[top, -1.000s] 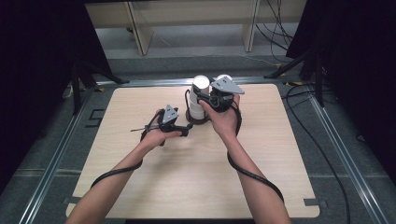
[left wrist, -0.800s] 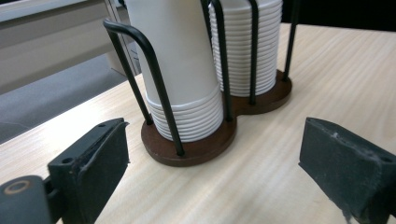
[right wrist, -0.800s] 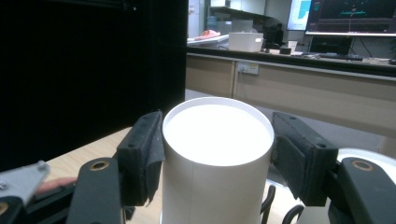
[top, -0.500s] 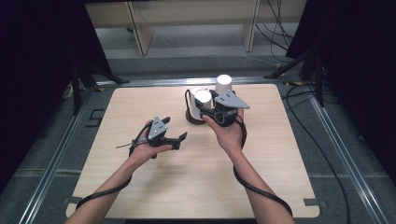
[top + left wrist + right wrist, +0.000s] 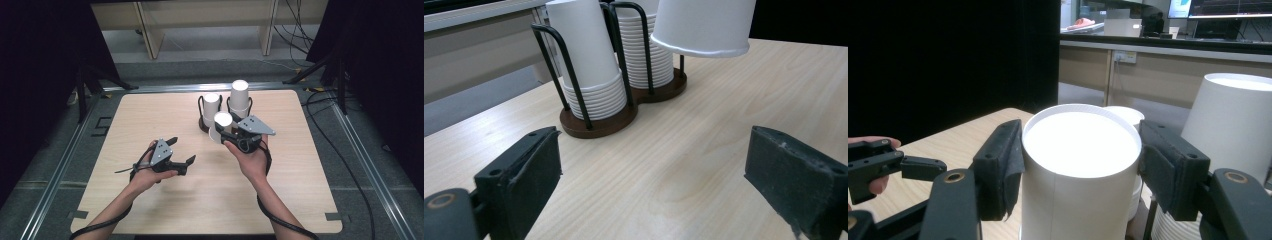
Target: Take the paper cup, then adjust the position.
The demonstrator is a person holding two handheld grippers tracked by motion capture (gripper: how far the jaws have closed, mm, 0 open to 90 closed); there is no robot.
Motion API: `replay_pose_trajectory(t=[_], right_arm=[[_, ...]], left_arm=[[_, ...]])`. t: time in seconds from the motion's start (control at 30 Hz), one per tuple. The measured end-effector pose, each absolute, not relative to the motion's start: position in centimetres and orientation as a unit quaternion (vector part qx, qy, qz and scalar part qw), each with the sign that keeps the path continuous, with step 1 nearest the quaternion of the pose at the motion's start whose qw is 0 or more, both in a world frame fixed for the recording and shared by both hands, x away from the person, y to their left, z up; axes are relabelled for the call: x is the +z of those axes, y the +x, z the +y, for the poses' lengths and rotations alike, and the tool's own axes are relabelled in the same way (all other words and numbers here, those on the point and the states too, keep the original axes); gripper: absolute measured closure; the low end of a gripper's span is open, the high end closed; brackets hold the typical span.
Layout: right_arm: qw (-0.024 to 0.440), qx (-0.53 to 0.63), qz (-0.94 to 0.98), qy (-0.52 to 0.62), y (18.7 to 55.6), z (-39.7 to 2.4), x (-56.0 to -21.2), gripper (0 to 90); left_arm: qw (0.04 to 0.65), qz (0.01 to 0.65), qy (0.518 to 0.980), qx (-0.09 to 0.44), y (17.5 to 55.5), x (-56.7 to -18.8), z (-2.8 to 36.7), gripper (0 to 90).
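Right tongs (image 5: 226, 134) gripping one paper cup (image 5: 220, 126), left tongs (image 5: 181, 151) open, two cup stacks (image 5: 211, 107).

— What do we have as the work surface?
— We see a pale wooden table (image 5: 150, 120); directly on it stands a cup rack (image 5: 204, 124) toward twelve o'clock, its brown base touching the wood.

Paper cup (image 5: 702, 25): base cut off at 12 o'clock edge, left gripper view. Cup holder (image 5: 1168, 220): largely hidden behind that cup, right gripper view.
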State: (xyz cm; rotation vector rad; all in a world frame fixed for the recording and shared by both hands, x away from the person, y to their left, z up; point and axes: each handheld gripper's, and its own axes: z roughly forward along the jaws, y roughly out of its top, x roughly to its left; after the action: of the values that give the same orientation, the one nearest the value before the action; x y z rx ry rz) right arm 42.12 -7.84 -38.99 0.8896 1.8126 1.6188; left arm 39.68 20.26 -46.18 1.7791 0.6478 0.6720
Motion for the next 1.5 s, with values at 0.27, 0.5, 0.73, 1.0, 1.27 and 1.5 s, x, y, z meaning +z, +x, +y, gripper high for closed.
replay_pose_trajectory(t=[0.27,0.5,0.73,1.0,1.27,1.5], right_arm=[[0.271,0.601,0.672,0.338,40.9,-8.7,-39.6,37.0],[0.270,0.606,0.666,0.341,39.9,-9.0,-39.7,37.1],[0.261,0.615,0.665,0.336,40.1,-8.5,-39.8,37.0],[0.244,0.613,0.659,0.361,40.5,-9.5,-40.9,37.0],[0.207,0.628,0.625,0.416,40.9,-12.3,-41.6,37.0],[0.145,0.636,0.597,0.468,42.3,-14.3,-43.2,37.0]], left_arm=[[0.541,0.273,0.748,0.273,39.1,-46.1,19.7,7.2],[0.544,0.265,0.750,0.267,38.6,-46.1,19.2,7.0],[0.548,0.261,0.747,0.270,38.2,-46.1,19.0,6.7],[0.546,0.255,0.753,0.265,38.4,-46.2,17.9,6.7],[0.550,0.242,0.757,0.256,38.7,-46.5,16.2,6.7],[0.555,0.231,0.761,0.245,38.4,-46.6,15.0,6.7]])
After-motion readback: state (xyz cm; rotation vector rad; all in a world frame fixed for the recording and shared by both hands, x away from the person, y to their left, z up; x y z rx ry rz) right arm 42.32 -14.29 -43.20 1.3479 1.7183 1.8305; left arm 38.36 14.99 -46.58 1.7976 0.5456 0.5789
